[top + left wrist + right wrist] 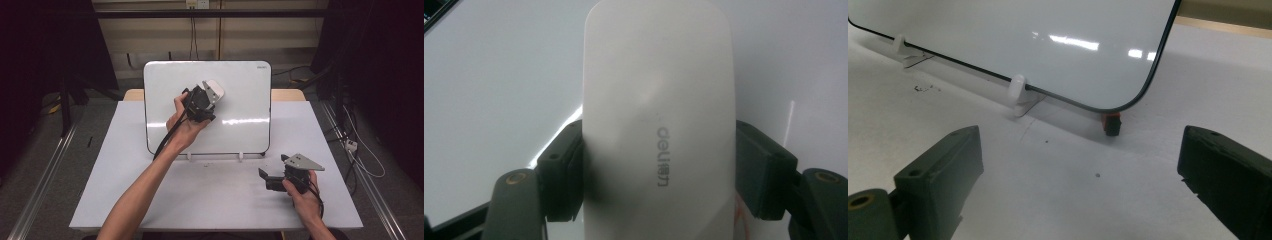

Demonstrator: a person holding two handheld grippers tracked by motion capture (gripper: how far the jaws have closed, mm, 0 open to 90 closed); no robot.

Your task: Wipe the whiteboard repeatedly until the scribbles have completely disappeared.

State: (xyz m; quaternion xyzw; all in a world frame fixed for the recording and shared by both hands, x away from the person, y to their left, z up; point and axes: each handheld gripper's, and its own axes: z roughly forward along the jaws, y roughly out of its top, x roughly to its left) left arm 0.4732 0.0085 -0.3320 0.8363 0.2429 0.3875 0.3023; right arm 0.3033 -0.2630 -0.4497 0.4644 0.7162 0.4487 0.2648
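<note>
A white whiteboard (245, 100) with a thin black rim stands tilted at the back of the table. My left gripper (212, 96) is held up against the middle of the board's face and is shut on a white eraser (216, 90). In the left gripper view the eraser (659, 100), with grey lettering, sits upright between the two black pads (566, 170), which press on its sides. My right gripper (267, 178) rests low over the table at the front right, its jaws apart and empty. In the right gripper view the right gripper (1083, 185) faces the board's lower corner (1128, 100).
The board stands on small white feet (1018, 91). A small red and black piece (1111, 123) lies under its lower corner. Dark specks dot the white tabletop (210, 195). Faint red marks (742, 210) show on the board beside the eraser. Cables hang right of the table.
</note>
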